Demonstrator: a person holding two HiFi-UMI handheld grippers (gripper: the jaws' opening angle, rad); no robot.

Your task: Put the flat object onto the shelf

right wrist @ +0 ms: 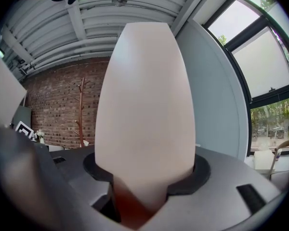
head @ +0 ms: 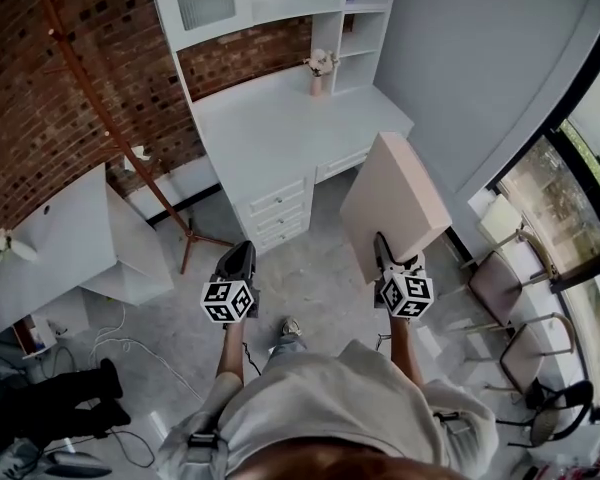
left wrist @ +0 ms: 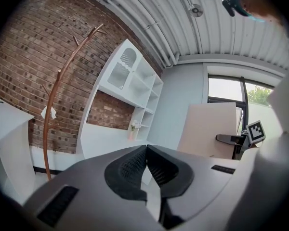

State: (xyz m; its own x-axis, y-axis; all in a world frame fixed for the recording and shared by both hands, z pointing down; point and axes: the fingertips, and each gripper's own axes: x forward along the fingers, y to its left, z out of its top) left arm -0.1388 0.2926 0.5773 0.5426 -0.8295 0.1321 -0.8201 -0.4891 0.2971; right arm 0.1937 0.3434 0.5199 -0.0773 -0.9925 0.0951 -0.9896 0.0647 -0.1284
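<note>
My right gripper [head: 384,251] is clamped on the one flat board [head: 392,203], held upright before the white shelf unit [head: 280,128]; my left gripper [head: 238,260] is closed and empty; one flower vase [head: 318,76] stands on its desktop

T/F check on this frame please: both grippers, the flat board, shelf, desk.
1. The right gripper is closed on the flat board. True.
2. The left gripper grips the board's other edge. False: its jaws are together with nothing between them, and it is apart from the board.
3. The board lies on the shelf. False: it is held up in the air, in front of the white desk.
4. A small vase stands on the white desk. True.
</note>
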